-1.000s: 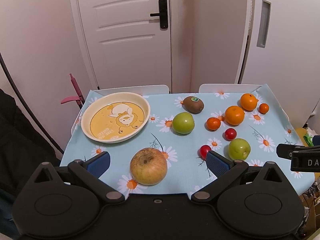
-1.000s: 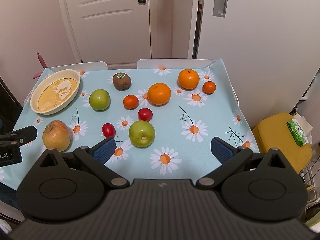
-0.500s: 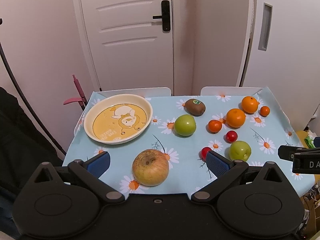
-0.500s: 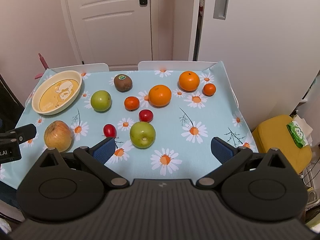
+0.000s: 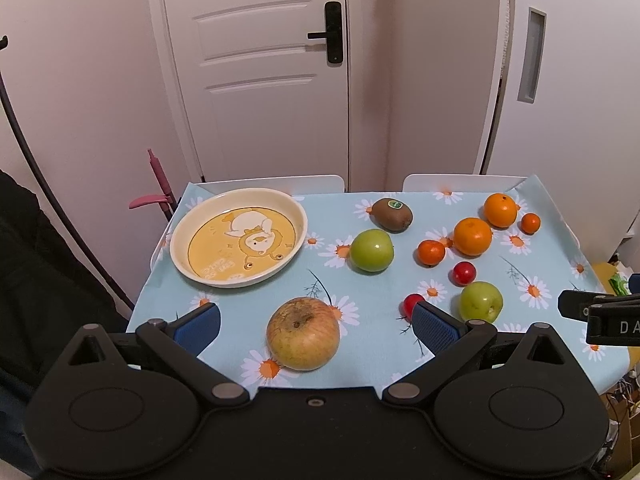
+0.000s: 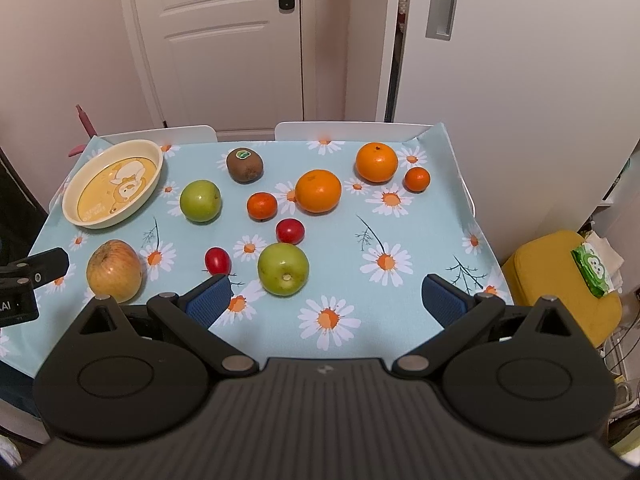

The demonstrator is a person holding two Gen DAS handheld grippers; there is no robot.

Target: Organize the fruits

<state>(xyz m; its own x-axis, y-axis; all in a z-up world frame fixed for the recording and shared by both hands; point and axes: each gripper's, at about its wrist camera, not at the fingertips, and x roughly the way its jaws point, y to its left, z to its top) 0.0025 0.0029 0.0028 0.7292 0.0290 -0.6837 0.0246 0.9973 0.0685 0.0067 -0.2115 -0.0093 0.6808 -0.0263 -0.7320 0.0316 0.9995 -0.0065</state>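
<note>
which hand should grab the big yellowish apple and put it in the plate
Left. The left tool is open with the big apple right between its fingers, and the plate lies just beyond on that side. The right tool, also open, faces the green apple, with the big apple off to its left.

Black gripper body [image 5: 612,322]: white letters "DA", cut off at the frame edge.
Other black gripper body [image 6: 16,306]: letters "AI".

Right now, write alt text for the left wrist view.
An open left gripper frames a yellowish apple on a daisy-print tablecloth. Beyond lie an empty yellow plate on the left and scattered fruit to the right.
</note>
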